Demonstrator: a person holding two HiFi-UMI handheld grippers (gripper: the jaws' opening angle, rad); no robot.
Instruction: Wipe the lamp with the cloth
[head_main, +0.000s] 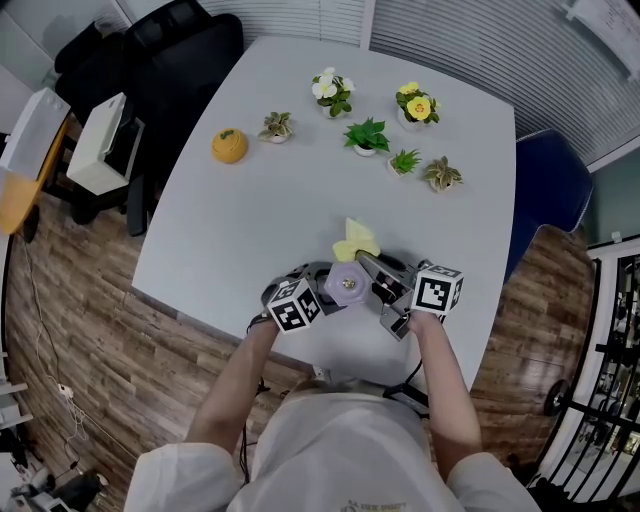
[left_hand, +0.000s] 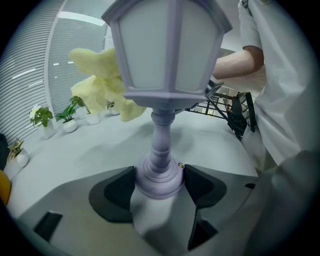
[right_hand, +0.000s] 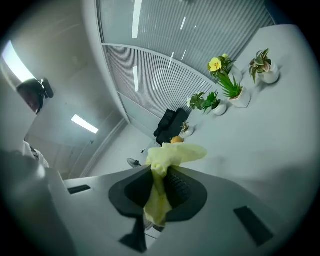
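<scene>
A small lilac lantern-style lamp (left_hand: 165, 75) stands upright near the table's front edge, seen from above in the head view as the lamp (head_main: 346, 284). My left gripper (left_hand: 159, 186) is shut on the lamp's round base. My right gripper (right_hand: 159, 187) is shut on a pale yellow cloth (right_hand: 167, 160). In the head view the right gripper (head_main: 385, 281) sits just right of the lamp, and the cloth (head_main: 356, 240) bunches at the lamp's far side. In the left gripper view the cloth (left_hand: 100, 80) hangs beside the lamp's shade on its left.
Several small potted plants (head_main: 368, 136) stand in a loose row at the back of the white table (head_main: 250, 230), with an orange round object (head_main: 229, 146) at the left. A black chair (head_main: 170, 60) and a blue chair (head_main: 550, 190) flank the table.
</scene>
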